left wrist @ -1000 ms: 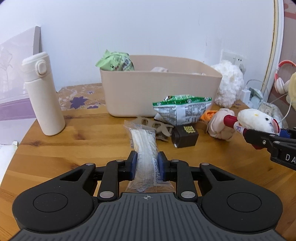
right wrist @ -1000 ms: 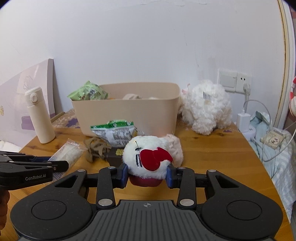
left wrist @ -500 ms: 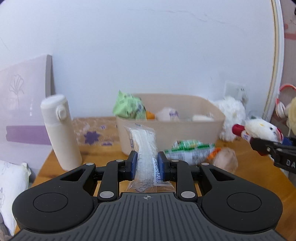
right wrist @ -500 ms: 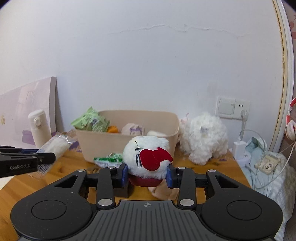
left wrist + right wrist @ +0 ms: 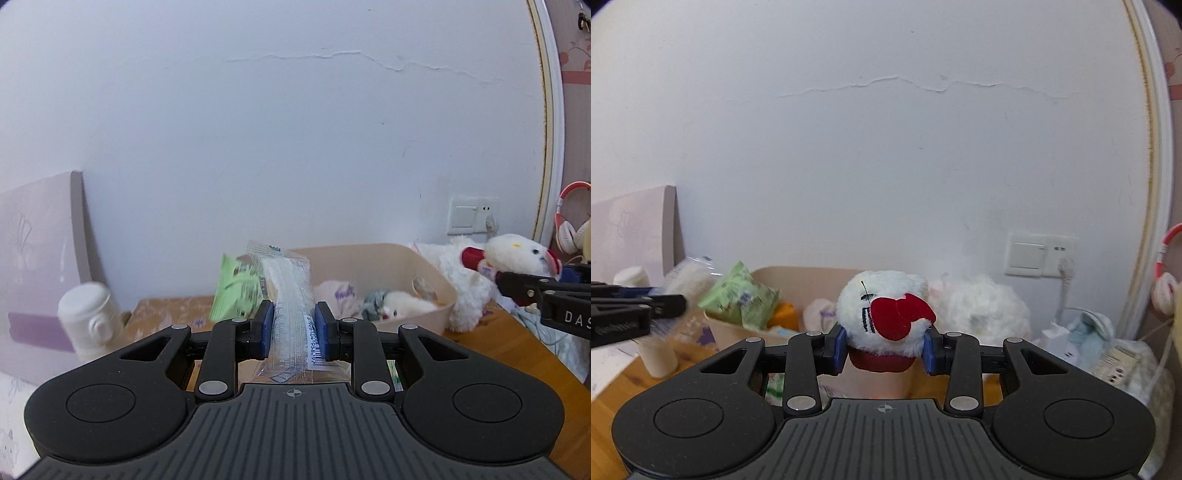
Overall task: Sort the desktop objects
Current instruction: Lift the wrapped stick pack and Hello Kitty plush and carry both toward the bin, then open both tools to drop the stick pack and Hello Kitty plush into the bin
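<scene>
The left gripper [image 5: 294,329] is clamped on a clear snack packet [image 5: 290,299], which stands up between the blue pads, and the right gripper [image 5: 885,345] squeezes a small white plush toy [image 5: 884,314] with a red patch; both things hang in the air, short of the beige bin [image 5: 430,284] that sits at twelve o'clock from each camera. In the bin lie a green snack bag [image 5: 740,301], a pale cloth and another soft toy. The step in hand looks like carrying both things over the bin to drop them in. To do it well, each claw should pass above the near rim before letting go, and the two should stay apart, the right one at about three o'clock of the left, so they do not collide. The white bottle [image 5: 88,319] at nine o'clock stands close to the left hand's path and could be knocked.
</scene>
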Available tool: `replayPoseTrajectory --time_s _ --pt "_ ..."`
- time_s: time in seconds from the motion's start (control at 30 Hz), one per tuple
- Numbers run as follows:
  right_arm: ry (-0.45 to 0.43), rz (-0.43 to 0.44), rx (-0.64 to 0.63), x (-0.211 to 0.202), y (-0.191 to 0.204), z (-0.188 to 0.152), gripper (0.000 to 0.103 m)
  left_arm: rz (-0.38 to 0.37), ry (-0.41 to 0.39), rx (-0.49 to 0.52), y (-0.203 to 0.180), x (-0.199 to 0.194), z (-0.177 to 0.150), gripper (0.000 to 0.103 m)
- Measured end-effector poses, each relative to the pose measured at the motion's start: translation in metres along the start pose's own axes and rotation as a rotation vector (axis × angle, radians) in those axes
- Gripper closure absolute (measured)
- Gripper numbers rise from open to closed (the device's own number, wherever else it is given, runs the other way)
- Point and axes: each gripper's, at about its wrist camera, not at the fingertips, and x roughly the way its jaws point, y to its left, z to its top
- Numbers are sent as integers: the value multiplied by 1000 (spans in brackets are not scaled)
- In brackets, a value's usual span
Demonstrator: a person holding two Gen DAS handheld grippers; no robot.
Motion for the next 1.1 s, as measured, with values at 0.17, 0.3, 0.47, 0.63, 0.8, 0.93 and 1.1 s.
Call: replayPoseTrajectory --time_s 0.17,0.3,0.47,0.63,0.8,0.93,1.1 --pt "7 -10 -22 28 5 12 67 2 -20 36 -6 25 17 79" --pt "24 5 -17 55 6 21 67 1 -20 48 -11 50 30 79" --pt "28 -13 -47 86 12 31 67 3 -15 79 -24 78 37 79" --pt "56 -12 -50 115 16 30 67 10 32 74 -32 114 37 79" --pt "114 -35 -92 143 19 18 67 34 90 63 -35 147 31 79" --pt "168 -22 -86 161 16 10 67 49 130 56 -35 168 28 79" --pt "230 -15 -81 171 15 -2 66 56 172 60 -37 185 18 78"
